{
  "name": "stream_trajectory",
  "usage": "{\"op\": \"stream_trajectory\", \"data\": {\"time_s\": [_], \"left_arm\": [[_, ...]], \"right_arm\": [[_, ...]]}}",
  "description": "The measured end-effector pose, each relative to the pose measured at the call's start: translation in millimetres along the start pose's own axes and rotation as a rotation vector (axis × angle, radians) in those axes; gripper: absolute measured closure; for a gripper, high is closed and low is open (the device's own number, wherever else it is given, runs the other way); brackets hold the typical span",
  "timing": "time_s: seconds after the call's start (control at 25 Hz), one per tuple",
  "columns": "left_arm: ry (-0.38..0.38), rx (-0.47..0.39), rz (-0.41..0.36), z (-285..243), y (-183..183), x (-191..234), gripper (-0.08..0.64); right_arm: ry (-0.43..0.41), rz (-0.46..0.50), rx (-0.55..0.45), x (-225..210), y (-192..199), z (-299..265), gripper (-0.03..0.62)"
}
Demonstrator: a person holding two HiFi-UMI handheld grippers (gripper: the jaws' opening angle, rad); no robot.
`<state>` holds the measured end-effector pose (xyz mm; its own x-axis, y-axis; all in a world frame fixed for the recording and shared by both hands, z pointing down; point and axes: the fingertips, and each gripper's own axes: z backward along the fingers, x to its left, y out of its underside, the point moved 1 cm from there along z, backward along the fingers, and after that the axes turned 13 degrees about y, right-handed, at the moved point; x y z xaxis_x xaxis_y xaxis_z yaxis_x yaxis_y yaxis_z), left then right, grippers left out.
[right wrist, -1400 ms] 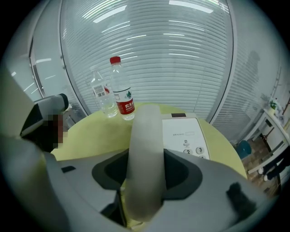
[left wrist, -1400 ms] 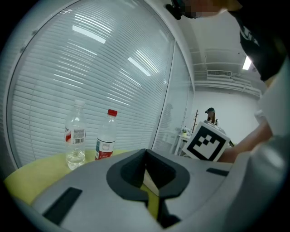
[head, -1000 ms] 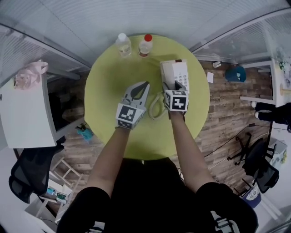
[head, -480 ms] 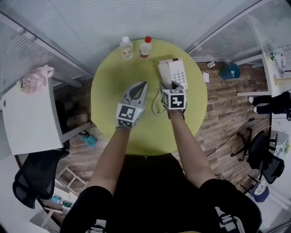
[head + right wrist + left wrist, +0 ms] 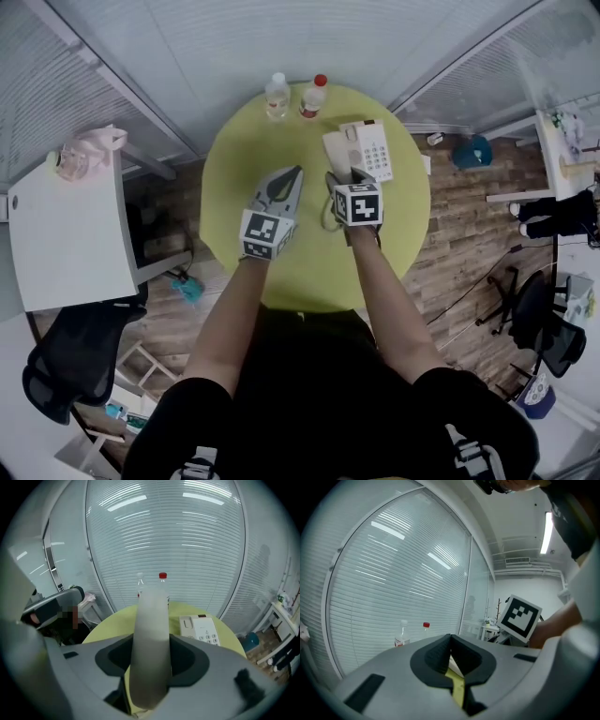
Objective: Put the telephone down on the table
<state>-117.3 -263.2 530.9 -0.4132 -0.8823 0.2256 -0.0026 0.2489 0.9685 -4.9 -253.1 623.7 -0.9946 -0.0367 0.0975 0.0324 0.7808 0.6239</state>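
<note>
On the round yellow-green table (image 5: 244,150) lies the white telephone base (image 5: 372,148) with its keypad, right of centre. My right gripper (image 5: 342,175) is shut on the white handset (image 5: 335,149), which sticks out ahead of the jaws just left of the base. In the right gripper view the handset (image 5: 151,630) stands up between the jaws of the right gripper (image 5: 151,665), with the base (image 5: 201,629) beyond it. A coiled cord (image 5: 327,218) hangs by that gripper. My left gripper (image 5: 284,181) hovers to the left, shut and empty, jaws meeting (image 5: 450,648).
Two plastic bottles stand at the table's far edge, a clear-capped bottle (image 5: 277,96) and a red-capped bottle (image 5: 315,95). A white desk (image 5: 66,234) is at the left and a black chair (image 5: 70,366) below it. Glass walls with blinds surround the table.
The handset in my right gripper now stands off the base's left side, a little further from it. The head view has shifted; the left gripper keeps its pose.
</note>
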Motion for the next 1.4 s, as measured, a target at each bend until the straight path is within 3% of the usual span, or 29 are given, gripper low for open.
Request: {"op": "stream_trajectory", "data": {"time_s": [0.56, 1.4], "left_arm": [[-0.060, -0.003, -0.005, 68.8, 2.4, 27.8, 0.548], [-0.191, 0.036, 0.069, 143.7, 61.3, 81.7, 0.548]], "right_arm": [[-0.067, 0.052, -0.010, 87.3, -5.3, 9.4, 0.377], [-0.165, 0.116, 0.054, 189.2, 21.7, -32.9, 0.377]]}}
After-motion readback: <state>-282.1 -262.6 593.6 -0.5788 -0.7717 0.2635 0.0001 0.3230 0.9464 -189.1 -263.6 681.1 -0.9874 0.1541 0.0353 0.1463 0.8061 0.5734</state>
